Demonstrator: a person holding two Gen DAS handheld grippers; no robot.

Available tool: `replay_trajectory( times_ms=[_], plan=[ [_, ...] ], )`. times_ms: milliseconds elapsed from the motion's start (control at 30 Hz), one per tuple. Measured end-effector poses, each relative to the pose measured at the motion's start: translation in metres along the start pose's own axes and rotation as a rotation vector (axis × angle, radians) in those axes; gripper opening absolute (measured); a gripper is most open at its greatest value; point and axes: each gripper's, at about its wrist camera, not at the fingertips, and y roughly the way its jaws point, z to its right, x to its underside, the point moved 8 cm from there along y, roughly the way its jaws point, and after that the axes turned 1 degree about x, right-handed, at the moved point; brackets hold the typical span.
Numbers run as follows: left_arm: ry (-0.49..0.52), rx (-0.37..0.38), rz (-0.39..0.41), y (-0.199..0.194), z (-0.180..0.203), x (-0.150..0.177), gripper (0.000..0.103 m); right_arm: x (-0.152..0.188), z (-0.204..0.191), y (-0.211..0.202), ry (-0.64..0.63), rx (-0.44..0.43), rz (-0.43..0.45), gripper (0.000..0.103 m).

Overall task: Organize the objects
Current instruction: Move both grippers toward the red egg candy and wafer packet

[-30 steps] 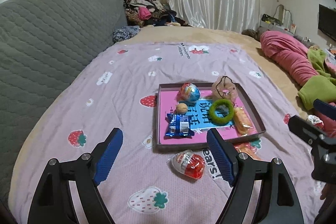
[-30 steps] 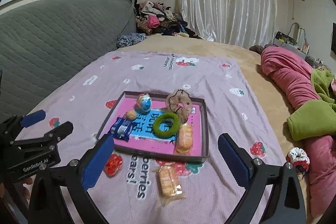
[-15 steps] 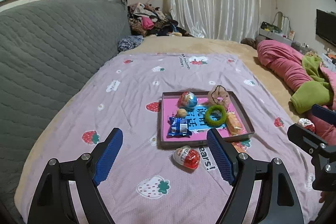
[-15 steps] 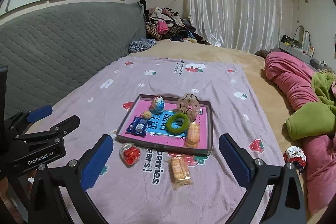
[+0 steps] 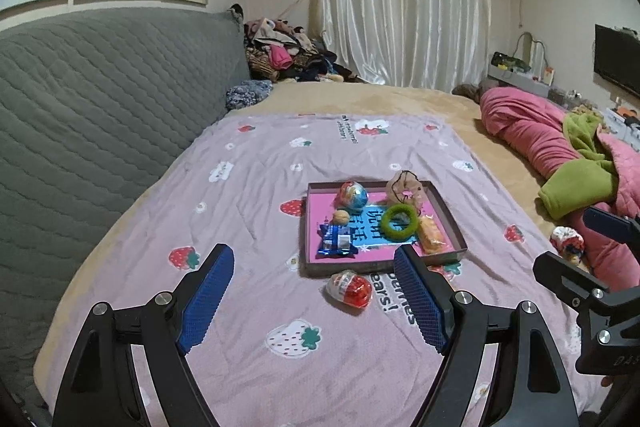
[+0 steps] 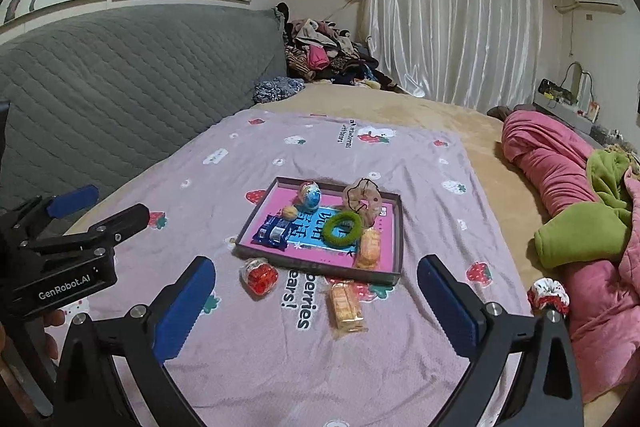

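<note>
A shallow box lid tray with a pink floor (image 5: pixel 456 231) (image 6: pixel 396 227) lies on the strawberry-print blanket. In it are a blue egg toy (image 5: pixel 353 194), a walnut (image 5: pixel 341 217), a blue snack packet (image 5: pixel 336 241), a green ring scrunchie (image 5: pixel 399 223), a beige scrunchie (image 5: pixel 406 187) and a yellow snack pack (image 5: pixel 431 239). A red wrapped egg (image 5: pixel 349 287) (image 6: pixel 259 275) and another yellow snack pack (image 6: pixel 345 303) lie on the blanket in front of the tray. My left gripper (image 5: pixel 314 293) and my right gripper (image 6: pixel 316 305) are both open and empty, held back from the tray.
A grey quilted headboard (image 5: pixel 88 99) runs along the left. A pink and green duvet (image 6: pixel 576 195) is bunched at the right, with a red-and-white scrunchie (image 6: pixel 547 295) beside it. Clothes (image 5: pixel 280 55) are piled at the far corner by the curtain.
Both grippers have drawn back and risen from the tray, which now looks smaller and farther off. Nothing on the blanket has moved.
</note>
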Motion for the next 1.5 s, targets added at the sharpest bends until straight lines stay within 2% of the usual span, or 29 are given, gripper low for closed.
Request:
replay_trajectory(
  times_ms=[500, 833, 1500],
  plan=[
    [-0.008, -0.013, -0.020, -0.020, -0.007, 0.022, 0.083, 0.007, -0.006, -0.021, -0.014, 0.007, 0.009, 0.102],
    [0.008, -0.018, -0.053, -0.010, -0.001, 0.034, 0.083, 0.024, 0.002, -0.017, 0.002, 0.009, -0.012, 0.102],
    [0.034, 0.004, -0.149, 0.031, 0.023, 0.077, 0.083, 0.064, 0.008, 0.015, -0.004, 0.022, -0.095, 0.102]
  ],
)
